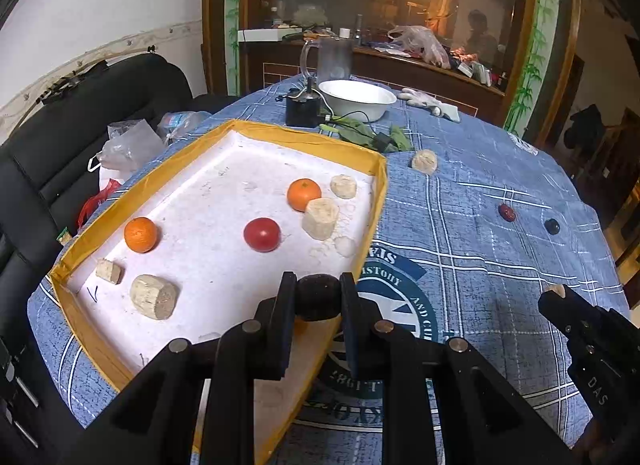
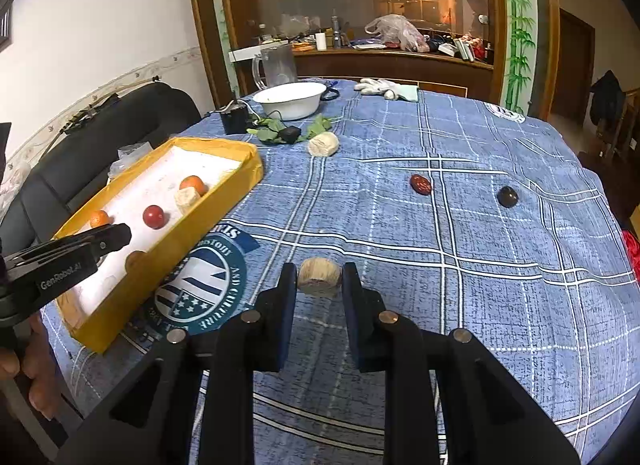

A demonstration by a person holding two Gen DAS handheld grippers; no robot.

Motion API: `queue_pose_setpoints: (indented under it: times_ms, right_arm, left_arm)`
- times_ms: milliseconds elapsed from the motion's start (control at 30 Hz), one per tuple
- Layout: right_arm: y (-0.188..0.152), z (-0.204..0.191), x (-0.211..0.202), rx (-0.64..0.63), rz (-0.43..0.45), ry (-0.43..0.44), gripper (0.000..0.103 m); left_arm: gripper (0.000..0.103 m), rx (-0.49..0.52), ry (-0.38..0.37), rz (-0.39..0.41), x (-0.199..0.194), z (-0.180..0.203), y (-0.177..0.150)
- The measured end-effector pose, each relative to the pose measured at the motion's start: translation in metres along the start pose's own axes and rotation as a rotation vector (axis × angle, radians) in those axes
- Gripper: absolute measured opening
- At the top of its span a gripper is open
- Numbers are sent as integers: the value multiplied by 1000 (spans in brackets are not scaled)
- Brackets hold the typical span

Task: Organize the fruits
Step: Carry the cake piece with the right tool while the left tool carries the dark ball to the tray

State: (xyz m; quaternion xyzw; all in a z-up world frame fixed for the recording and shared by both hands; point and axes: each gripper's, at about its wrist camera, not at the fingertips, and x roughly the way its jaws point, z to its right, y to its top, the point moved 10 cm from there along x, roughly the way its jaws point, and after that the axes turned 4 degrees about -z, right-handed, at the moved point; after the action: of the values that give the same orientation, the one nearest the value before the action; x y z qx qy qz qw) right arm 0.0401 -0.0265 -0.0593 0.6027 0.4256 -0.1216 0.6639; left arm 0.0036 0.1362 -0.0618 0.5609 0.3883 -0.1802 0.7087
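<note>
My left gripper (image 1: 318, 297) is shut on a dark round fruit (image 1: 318, 295), held over the near right corner of the yellow-rimmed white tray (image 1: 304, 136). In the tray lie two oranges (image 1: 140, 234) (image 1: 304, 194), a red tomato (image 1: 262, 234) and several pale cut chunks (image 1: 154, 296). My right gripper (image 2: 319, 279) is shut on a pale cut chunk (image 2: 319, 276) above the blue cloth, right of the tray (image 2: 224, 195). Loose on the cloth are a red date (image 2: 421, 184), a dark fruit (image 2: 507, 196) and another pale chunk (image 2: 323, 144).
At the far side of the checked blue tablecloth (image 2: 480, 285) stand a white bowl (image 2: 290, 99), a glass mug (image 2: 275, 65), a black box with cables (image 2: 235, 119), green leaves and white gloves (image 2: 384, 88). A black sofa (image 1: 80, 137) with plastic bags sits left.
</note>
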Motion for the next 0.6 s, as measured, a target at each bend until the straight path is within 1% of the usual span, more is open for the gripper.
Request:
queue_pose_setpoints:
  times_ms: [233,400,600]
  right_arm:
    - [9,-24,-1,-34,8,34,25]
    - [20,-46,0,-68,17,66,25]
    - [36,-70,3,-106,30,96,25]
  left_arm:
    - [20,-31,25,2,-1,-20,3]
    - [20,-76,49,9,-3,-46,8]
    - [20,-122,105,12,0,-81,16]
